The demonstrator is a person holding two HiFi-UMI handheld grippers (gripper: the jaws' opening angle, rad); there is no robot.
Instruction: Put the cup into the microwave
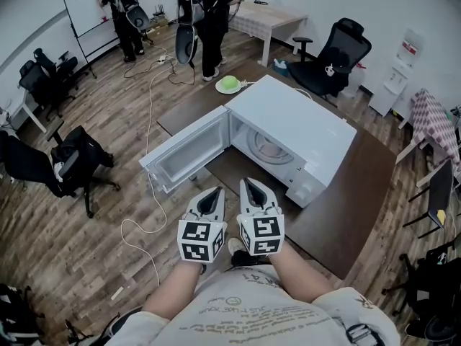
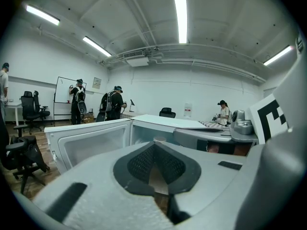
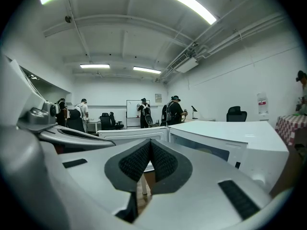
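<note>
Green object [image 1: 228, 84] beyond microwave [image 1: 295, 121], head-view only

Head view is looking steeply down over the bench [image 1: 360, 193]; gripper views are looking level, close in, all sharing the open microwave [image 1: 288, 121]

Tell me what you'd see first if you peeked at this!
The big white microwave sits in the middle of the dark table with its door swung wide open to the left. Right in front of it, the left gripper and right gripper hover side by side, both shut and empty. A bright green thing lies at the table's far end.
</note>
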